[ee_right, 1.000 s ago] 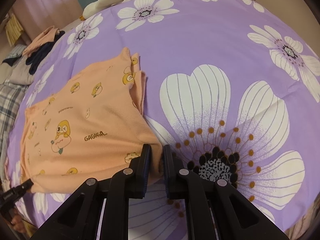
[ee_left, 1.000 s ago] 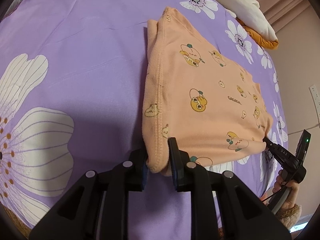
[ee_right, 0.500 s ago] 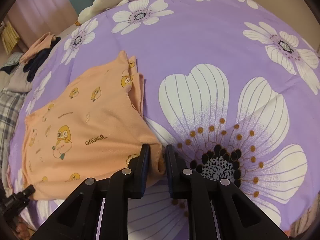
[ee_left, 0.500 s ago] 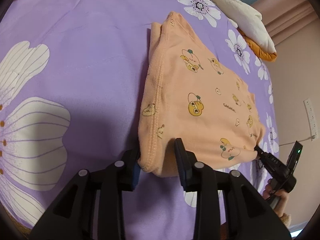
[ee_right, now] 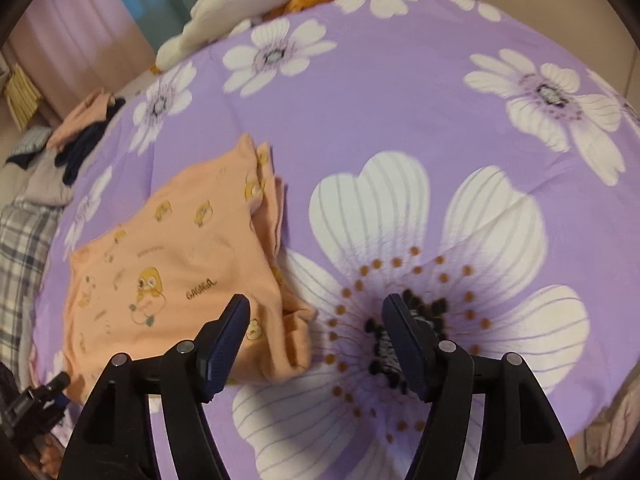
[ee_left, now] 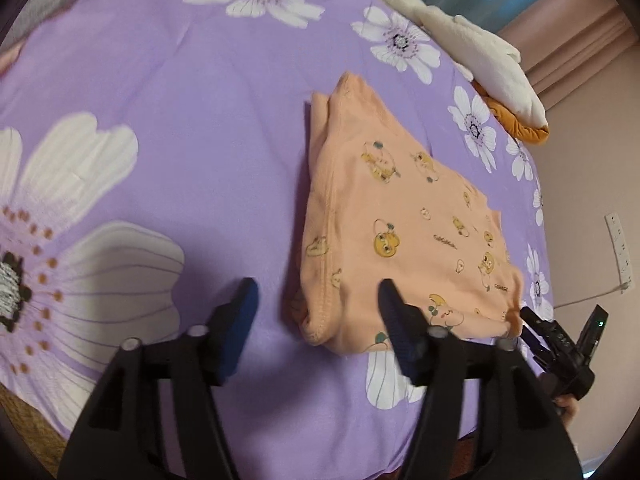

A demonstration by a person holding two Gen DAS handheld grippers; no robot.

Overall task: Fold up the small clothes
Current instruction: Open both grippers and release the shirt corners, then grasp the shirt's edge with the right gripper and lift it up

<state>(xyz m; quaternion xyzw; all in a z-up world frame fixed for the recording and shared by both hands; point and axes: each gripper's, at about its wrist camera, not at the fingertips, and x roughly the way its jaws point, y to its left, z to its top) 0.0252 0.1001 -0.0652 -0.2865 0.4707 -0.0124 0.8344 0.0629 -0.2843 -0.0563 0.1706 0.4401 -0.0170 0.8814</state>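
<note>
Folded peach shirt (ee_left: 404,232) w/ cartoon prints lies flat on the purple floral bedsheet (ee_left: 192,128), nothing holding it.

Left gripper (ee_left: 316,308): jaws spread wide, hovering low just above the sheet at the shirt's near corner. Hemmed fold edge sits in the gap btwn the fingers; right finger overlaps the fabric in view, left finger is over bare sheet. Can't tell if either pad touches cloth. Gripper points fwd along the shirt's long edge, roughly level w/ the bed.

Right gripper (ee_right: 316,320): also spread wide, empty. The shirt's (ee_right: 168,272) bunched corner sits btwn the fingers, nearer the left one; right finger is over the big white flower's dark centre. Tilted down toward the sheet.

From the left wrist cam, the right gripper (ee_left: 536,332) shows at the shirt's far near-side corner, tips just beside the fabric; a bit of the hand shows under it. From the right wrist cam, the left gripper (ee_right: 52,388) is only partly in view at the lower left edge, near the shirt's other corner.

White plush pillow (ee_left: 472,52) w/ orange item (ee_left: 520,128) under it lies at the bed's far end. Pile of dark + peach clothes (ee_right: 84,136) sits off the bed's left side, beside plaid fabric (ee_right: 20,248).
</note>
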